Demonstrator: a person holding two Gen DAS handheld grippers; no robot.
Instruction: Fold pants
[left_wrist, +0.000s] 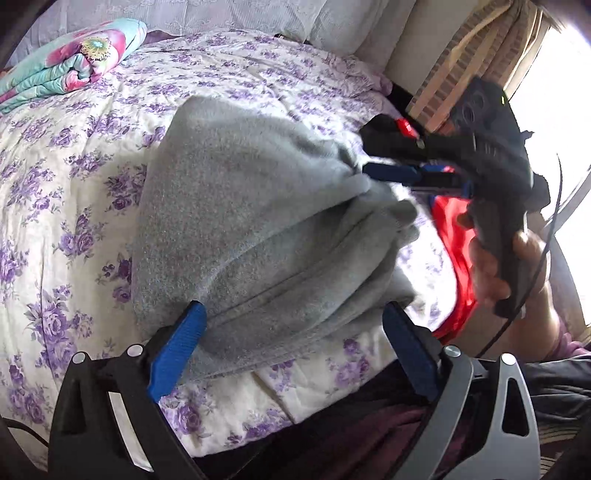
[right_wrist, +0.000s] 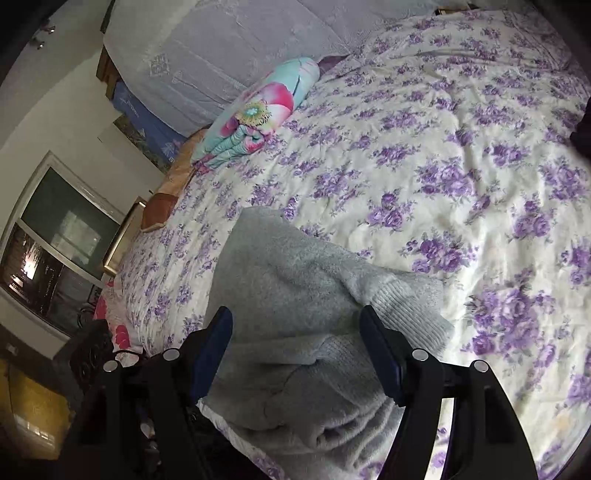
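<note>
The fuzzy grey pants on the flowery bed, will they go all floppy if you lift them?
Probably yes: the fuzzy grey knitted pants sag in soft folds, so they would likely droop. They seem thick and bunched, maybe a bit heavy. The fleecy surface looks unlikely to slip between the open left gripper fingers.

One pants (left_wrist: 258, 221), one quilt (left_wrist: 70, 62).

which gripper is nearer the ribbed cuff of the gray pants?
Right. The right gripper straddles the gray pants right at the ribbed cuff; the left gripper sits open at the opposite folded edge.
</note>
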